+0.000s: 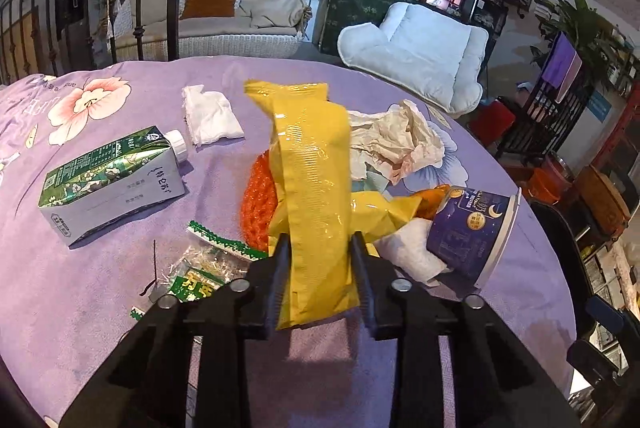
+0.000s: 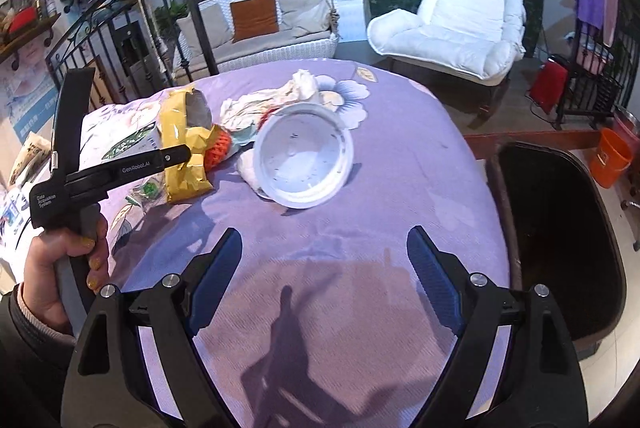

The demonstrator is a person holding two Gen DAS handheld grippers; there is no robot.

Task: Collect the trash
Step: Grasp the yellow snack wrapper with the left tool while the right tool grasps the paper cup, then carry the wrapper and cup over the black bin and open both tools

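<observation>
From the left wrist, the left gripper [image 1: 320, 252] is seen squeezed shut on a yellow bag [image 1: 312, 195], held up above the purple table [image 1: 120, 308].

From the right wrist, the right gripper [image 2: 324, 260] is seen wide open and empty, above the table, with a white cup [image 2: 304, 163] lying ahead.

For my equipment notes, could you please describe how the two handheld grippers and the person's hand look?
Both grippers are black plastic with silver pivot screws. The right gripper has blue ribbed pads; the left gripper bears white "GenRobot.AI" lettering on its side. The hand wears yellow nail polish and a dark sleeve.

Carton [image 1: 112, 179] left of wrapper [image 1: 316, 195], cup [image 1: 472, 236] right
</observation>
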